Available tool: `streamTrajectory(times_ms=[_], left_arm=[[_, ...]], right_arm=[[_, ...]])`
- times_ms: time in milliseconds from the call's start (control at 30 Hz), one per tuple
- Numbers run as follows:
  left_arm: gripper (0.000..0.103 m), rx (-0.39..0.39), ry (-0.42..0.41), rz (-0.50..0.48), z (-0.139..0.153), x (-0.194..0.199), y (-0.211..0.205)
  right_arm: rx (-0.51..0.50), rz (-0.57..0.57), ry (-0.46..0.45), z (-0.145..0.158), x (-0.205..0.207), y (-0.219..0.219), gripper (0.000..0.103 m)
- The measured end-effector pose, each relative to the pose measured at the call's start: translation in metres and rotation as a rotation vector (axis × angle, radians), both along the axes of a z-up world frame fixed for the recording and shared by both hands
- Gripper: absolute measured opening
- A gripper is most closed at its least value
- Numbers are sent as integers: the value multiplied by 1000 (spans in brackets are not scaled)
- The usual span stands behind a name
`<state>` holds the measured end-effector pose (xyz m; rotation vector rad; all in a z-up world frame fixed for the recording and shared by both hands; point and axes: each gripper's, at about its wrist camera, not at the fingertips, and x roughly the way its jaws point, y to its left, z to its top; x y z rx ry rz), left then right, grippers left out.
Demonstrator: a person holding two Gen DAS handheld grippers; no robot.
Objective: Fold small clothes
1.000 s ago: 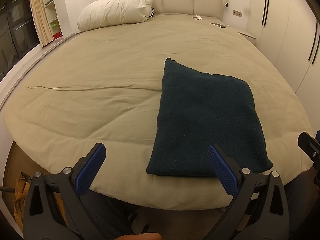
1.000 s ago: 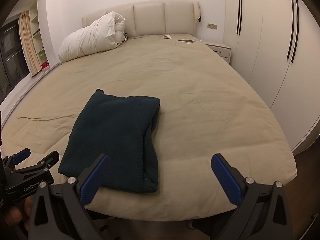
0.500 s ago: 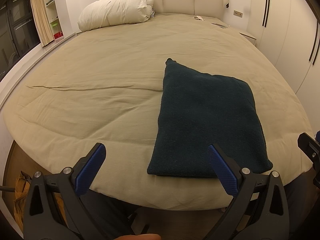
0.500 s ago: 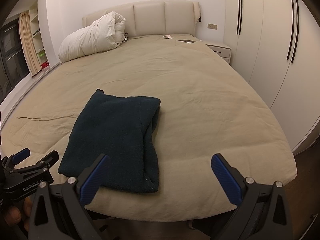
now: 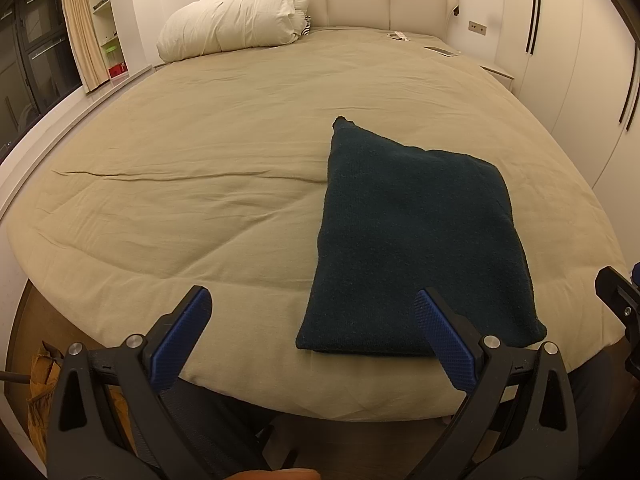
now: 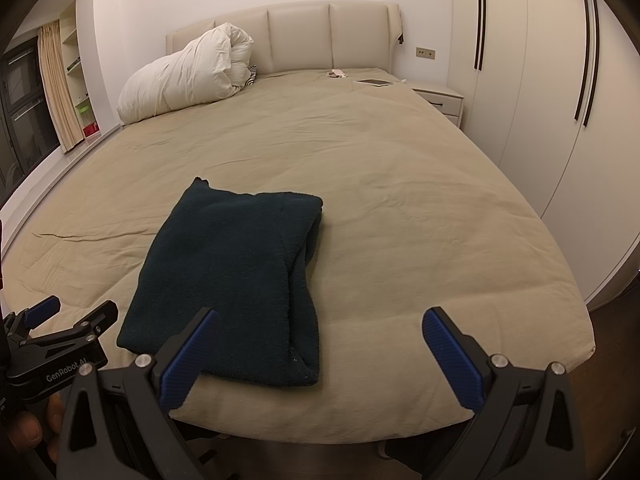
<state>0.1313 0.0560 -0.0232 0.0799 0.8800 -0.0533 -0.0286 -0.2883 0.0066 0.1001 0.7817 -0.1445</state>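
Left wrist view showed the left claw (image 5: 312, 320) spread wide, its two blue-padded fingers (image 5: 182, 336) held apart over the foot edge of the bed (image 5: 180, 184) and gripping nothing. A dark teal folded garment (image 5: 416, 248) lay flat on the tan bedcover near the foot edge, toward the bed's right side, with its near edge just short of the foot edge. The claw's right finger overlapped the garment's near edge in this view; whether it touched the cloth could not be told. The tip of the right claw showed at the right border.

From the right wrist view, the right claw (image 6: 320, 350) was likewise wide and empty, hovering at the foot edge. The folded garment (image 6: 236, 284) sat to its left, layered edges stacked along the garment's right side and one small corner poking up at the far left. The left claw (image 6: 66, 312) showed at the left border, beside the garment's near left corner.

A rolled white duvet (image 6: 188, 78) rested at the head of the bed on the left, against the padded headboard (image 6: 300, 36). Small flat items (image 6: 374, 81) lay near the head at the right, by a nightstand (image 6: 440, 98). A long crease ran across the cover on the left side.
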Motion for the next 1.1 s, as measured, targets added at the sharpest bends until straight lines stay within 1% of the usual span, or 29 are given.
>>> streamTrajectory(times_ms=[1100], left_arm=[[103,-5,6,10,-3,-3,-3]], right_arm=[[1,1,1,0,-1,1,103]])
